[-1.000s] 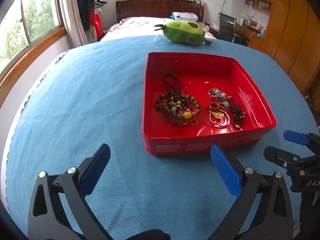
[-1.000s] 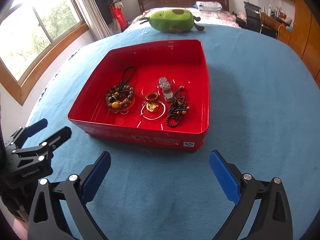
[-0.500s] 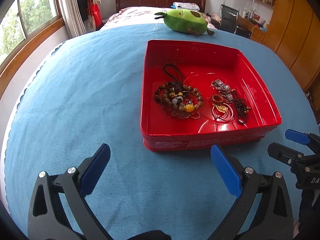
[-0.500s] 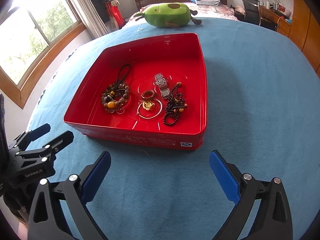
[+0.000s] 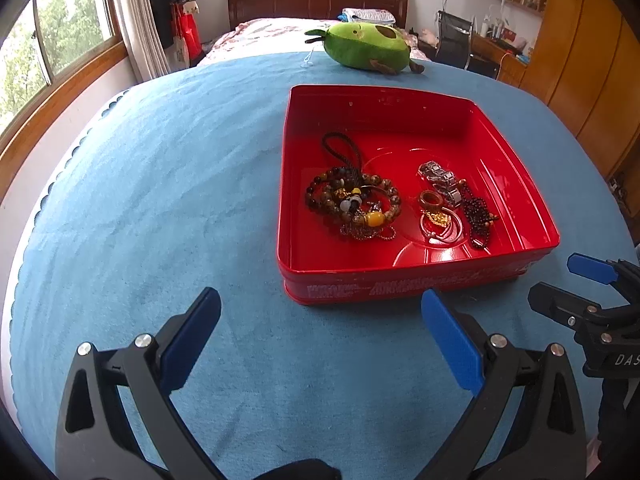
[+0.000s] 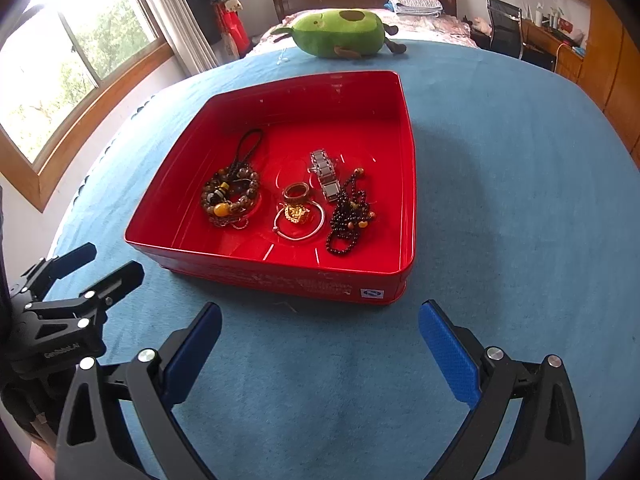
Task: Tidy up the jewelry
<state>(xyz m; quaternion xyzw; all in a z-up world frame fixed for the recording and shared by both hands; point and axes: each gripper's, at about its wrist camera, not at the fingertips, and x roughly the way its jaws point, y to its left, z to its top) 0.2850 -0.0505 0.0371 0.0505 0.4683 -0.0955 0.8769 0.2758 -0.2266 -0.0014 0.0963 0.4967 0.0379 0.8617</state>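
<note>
Both claws have crept in toward the red tin (image 6: 406, 184) over the last second, so it fills more of each view now. It sits on the blue-covered surface (image 5: 160, 184), out toward the far edge, with a green avocado plushie (image 5: 366, 50) right at that edge behind it.

All the jewelry is inside the tin, bunched toward its near wall. Biggest is the brown bead bracelet cluster with a black cord loop (image 6: 232, 196) on the left side. I'd guess it's chunky and fairly grippy, and the cord loop looks like the easy handle. The dark bead strand (image 6: 350, 216) by the right wall is floppy and will probably drape and slip; grab a bunched bit. The metal link watch band (image 6: 326, 176) looks stiff-ish and slick, so pinch it across the width. The thin silver bangle (image 6: 300, 224) lies flat and will be fiddly to get under. The small ring (image 6: 297, 192) and gold bit (image 6: 298, 213) are tiny.

Left claw (image 5: 320, 320) and right claw (image 6: 320, 324) both hang short of the tin's near wall, fingers wide apart, holding nothing.
</note>
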